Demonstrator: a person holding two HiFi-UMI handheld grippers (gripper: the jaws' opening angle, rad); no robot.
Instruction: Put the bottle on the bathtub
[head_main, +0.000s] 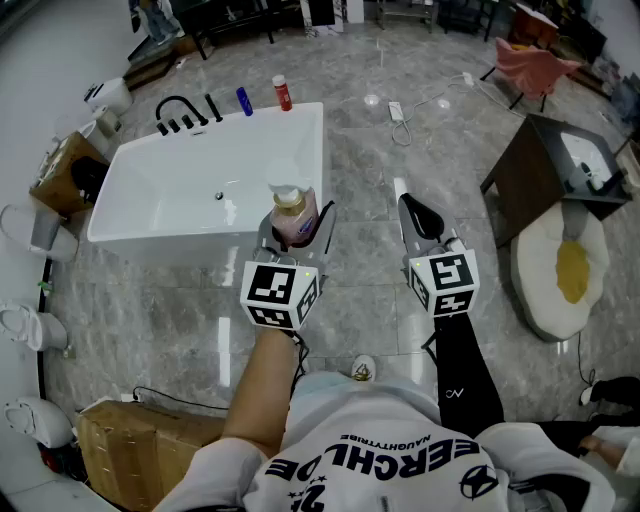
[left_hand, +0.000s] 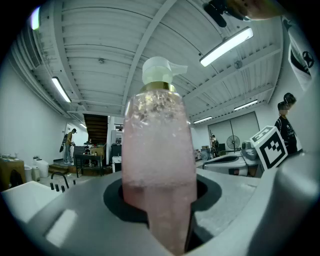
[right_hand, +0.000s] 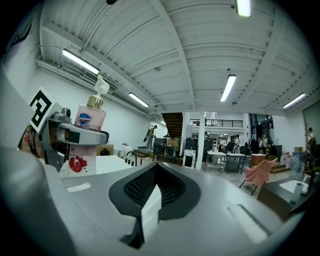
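A clear pump bottle (head_main: 292, 215) of pink liquid soap with a white pump and gold collar stands upright in my left gripper (head_main: 297, 224), which is shut on its body. It hangs above the floor just off the near right corner of the white bathtub (head_main: 312, 150). In the left gripper view the bottle (left_hand: 157, 145) fills the middle, pinched between the jaws of the left gripper (left_hand: 162, 210). My right gripper (head_main: 418, 212) is shut and holds nothing, level with the left one and to its right. The right gripper view has the held bottle (right_hand: 88, 131) at its left, beyond the right gripper (right_hand: 150, 200).
A blue bottle (head_main: 244, 101) and a red bottle (head_main: 283, 93) stand on the tub's far rim beside a black faucet (head_main: 181, 111). A dark table (head_main: 545, 170) and a round white cushion (head_main: 565, 268) lie to the right. Cardboard box (head_main: 130, 440) at the near left.
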